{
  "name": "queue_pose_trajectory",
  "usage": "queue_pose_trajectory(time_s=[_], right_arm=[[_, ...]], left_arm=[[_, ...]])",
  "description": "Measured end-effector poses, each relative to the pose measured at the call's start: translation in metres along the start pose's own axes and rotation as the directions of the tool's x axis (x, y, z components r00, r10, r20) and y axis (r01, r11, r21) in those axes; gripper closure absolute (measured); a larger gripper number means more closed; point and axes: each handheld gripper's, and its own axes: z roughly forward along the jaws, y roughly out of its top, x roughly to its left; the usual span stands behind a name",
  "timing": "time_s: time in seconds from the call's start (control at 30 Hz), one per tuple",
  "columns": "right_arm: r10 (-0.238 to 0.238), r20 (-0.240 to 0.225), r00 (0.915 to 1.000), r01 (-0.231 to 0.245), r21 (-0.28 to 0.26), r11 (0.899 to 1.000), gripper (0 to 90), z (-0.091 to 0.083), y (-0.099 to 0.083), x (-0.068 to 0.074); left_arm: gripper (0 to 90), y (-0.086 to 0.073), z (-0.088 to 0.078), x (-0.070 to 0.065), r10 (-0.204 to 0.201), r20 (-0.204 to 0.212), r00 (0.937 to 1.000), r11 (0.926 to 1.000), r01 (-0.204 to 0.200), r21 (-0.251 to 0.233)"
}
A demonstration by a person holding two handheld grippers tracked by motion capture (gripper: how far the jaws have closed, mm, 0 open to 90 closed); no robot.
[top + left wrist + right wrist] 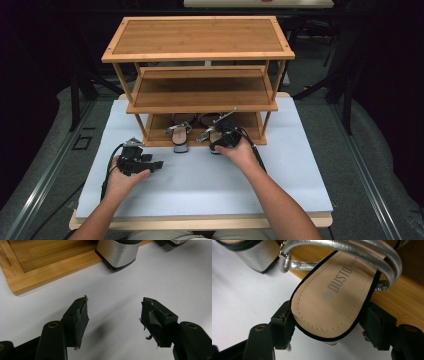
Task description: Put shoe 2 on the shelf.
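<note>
At frame centre, the sandal heel is clamped by the right tongs, while the left tongs are held apart over the surface.

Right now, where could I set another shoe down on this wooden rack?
The three-tier bamboo rack has its top board and middle shelf bare. Its bottom shelf is crowded: two silver-strapped block-heel sandals, the right gripper around one heel.
</note>
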Motion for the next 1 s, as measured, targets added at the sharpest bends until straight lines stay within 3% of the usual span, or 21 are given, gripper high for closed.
queue_pose_trajectory(time_s=[0.03, 0.07, 0.1, 0.13, 0.17, 0.3, 0.33, 0.43, 0.47, 0.5, 0.57, 0.6, 0.63, 0.73, 0.77, 0.8, 0.83, 0.93, 1.0], right_arm=[[0.011, -0.065, 0.9979, -0.010, 0.010, 1.000, 32.1, 0.001, 0.000, -0.002], [-0.021, 0.022, 0.9995, 0.022, -0.017, 1.000, 32.1, 0.003, 0.001, -0.002], [-0.001, 0.024, 0.9997, 0.001, 0.006, 1.000, 32.0, 0.004, 0.001, -0.001], [-0.007, -0.067, 0.9977, 0.007, -0.012, 1.000, 32.0, 0.007, 0.001, -0.003], [-0.013, -0.003, 0.9999, 0.013, -0.004, 1.000, 31.8, 0.007, 0.001, 0.000], [-0.009, 0.003, 1.0000, 0.009, -0.016, 1.000, 31.1, 0.011, 0.001, 0.002], [0.001, 0.004, 1.0000, -0.001, 0.007, 1.000, 31.0, 0.009, 0.001, 0.002], [-0.020, -0.003, 0.9998, 0.020, -0.012, 1.000, 29.5, 0.003, -0.002, 0.003], [-0.029, 0.027, 0.9992, 0.029, -0.007, 1.000, 29.3, 0.000, -0.003, 0.004], [-0.023, -0.019, 0.9996, 0.023, 0.002, 1.000, 29.0, -0.003, -0.004, 0.004], [-0.044, 0.013, 0.9989, 0.044, 0.006, 0.999, 29.0, -0.006, -0.006, 0.006], [-0.051, -0.013, 0.9986, 0.051, -0.005, 0.999, 29.1, -0.007, -0.008, 0.006], [-0.062, 0.002, 0.9981, 0.062, -0.005, 0.998, 29.3, -0.008, -0.010, 0.007], [-0.076, 0.015, 0.9970, 0.076, 0.007, 0.997, 37.6, -0.009, -0.012, 0.008], [-0.079, 0.011, 0.9968, 0.079, 0.001, 0.997, 45.1, -0.008, -0.013, 0.007], [-0.088, 0.015, 0.9960, 0.088, 0.032, 0.996, 48.3, -0.009, -0.013, 0.006], [-0.086, 0.027, 0.9960, 0.086, -0.004, 0.996, 48.5, -0.007, -0.014, 0.005], [-0.064, -0.017, 0.9978, 0.064, -0.022, 0.998, 50.0, -0.006, -0.013, 0.003], [-0.062, -0.033, 0.9975, 0.062, 0.004, 0.998, 51.2, -0.008, -0.011, 0.004]], left_arm=[[38.2, 0.001, 0.001, 0.000, 0.002, -0.001, 1.0000, 1.0000, -0.002, 0.002], [38.2, 0.002, 0.002, 0.000, 0.002, 0.001, 1.0000, 1.0000, -0.002, 0.005], [38.2, 0.003, 0.004, 0.000, 0.000, 0.001, 1.0000, 1.0000, 0.000, 0.006], [38.2, 0.004, 0.005, 0.000, 0.001, 0.002, 1.0000, 1.0000, -0.001, 0.003], [38.3, 0.006, 0.006, -0.001, 0.005, 0.001, 1.0000, 1.0000, -0.005, 0.006], [38.4, 0.012, 0.012, -0.001, 0.006, 0.003, 1.0000, 1.0000, -0.006, 0.004], [38.4, 0.014, 0.014, -0.001, 0.008, 0.003, 1.0000, 0.9999, -0.008, 0.008], [38.6, 0.017, 0.017, -0.001, 0.014, 0.000, 0.9999, 0.9998, -0.014, 0.016], [38.7, 0.018, 0.018, -0.002, 0.016, 0.001, 0.9999, 0.9997, -0.016, 0.016], [38.9, 0.019, 0.019, -0.001, 0.018, -0.001, 0.9998, 0.9997, -0.018, 0.015], [39.6, 0.021, 0.021, -0.001, 0.012, 0.001, 0.9999, 0.9999, -0.012, 0.011], [39.9, 0.021, 0.023, -0.001, 0.013, 0.000, 0.9999, 0.9998, -0.013, 0.013], [40.2, 0.022, 0.024, 0.000, 0.012, -0.002, 0.9999, 0.9998, -0.012, 0.014], [42.0, 0.027, 0.028, 0.000, 0.012, -0.003, 0.9999, 0.9999, -0.012, 0.011], [43.1, 0.028, 0.029, 0.000, 0.010, -0.001, 0.9999, 0.9999, -0.010, 0.010], [44.2, 0.030, 0.030, -0.001, 0.016, -0.002, 0.9999, 0.9999, -0.016, 0.004], [46.1, 0.032, 0.032, -0.001, 0.022, 0.000, 0.9998, 0.9998, -0.022, 0.004], [50.5, 0.037, 0.039, -0.003, 0.031, 0.007, 0.9995, 0.9995, -0.031, -0.001], [53.2, 0.040, 0.045, -0.005, 0.035, 0.019, 0.9992, 0.9994, -0.035, 0.006]])
